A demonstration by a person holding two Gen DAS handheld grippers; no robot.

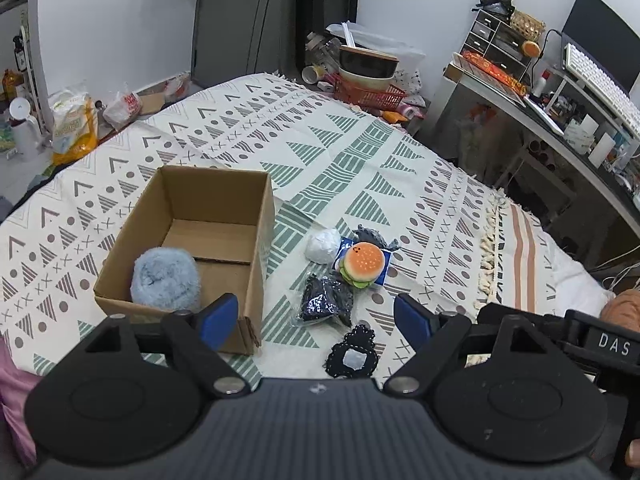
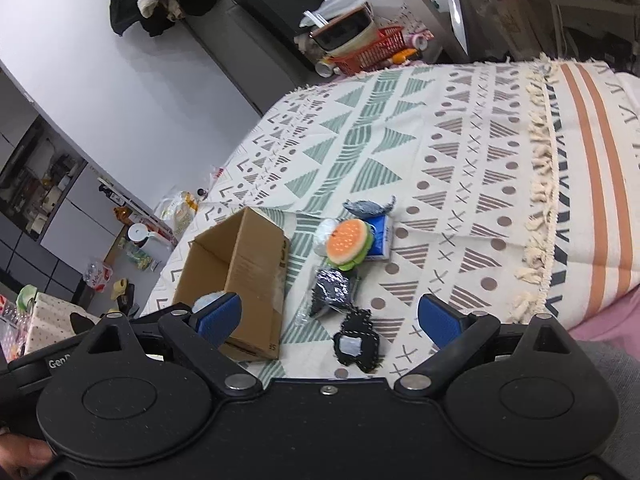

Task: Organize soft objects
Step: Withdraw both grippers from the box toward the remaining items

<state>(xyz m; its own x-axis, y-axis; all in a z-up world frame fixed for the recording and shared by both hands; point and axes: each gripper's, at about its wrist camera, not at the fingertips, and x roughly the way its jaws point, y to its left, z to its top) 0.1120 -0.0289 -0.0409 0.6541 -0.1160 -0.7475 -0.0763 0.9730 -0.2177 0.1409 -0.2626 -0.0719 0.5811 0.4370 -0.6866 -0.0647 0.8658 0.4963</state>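
Left gripper (image 1: pixel 316 322) wide open, holding nothing, low in the frame. Right gripper (image 2: pixel 330 322) wide open too, nothing between its blue pads. Brown box (image 1: pixel 224 216) left of middle on the patterned cloth (image 1: pixel 360 152), with a fluffy blue ball (image 1: pixel 165 280) inside at its near corner. Just right of the box: burger toy (image 1: pixel 363 265), white ball (image 1: pixel 323 245), dark shiny bag (image 1: pixel 326 299), black lacy piece (image 1: pixel 352 354) nearest the bottom.
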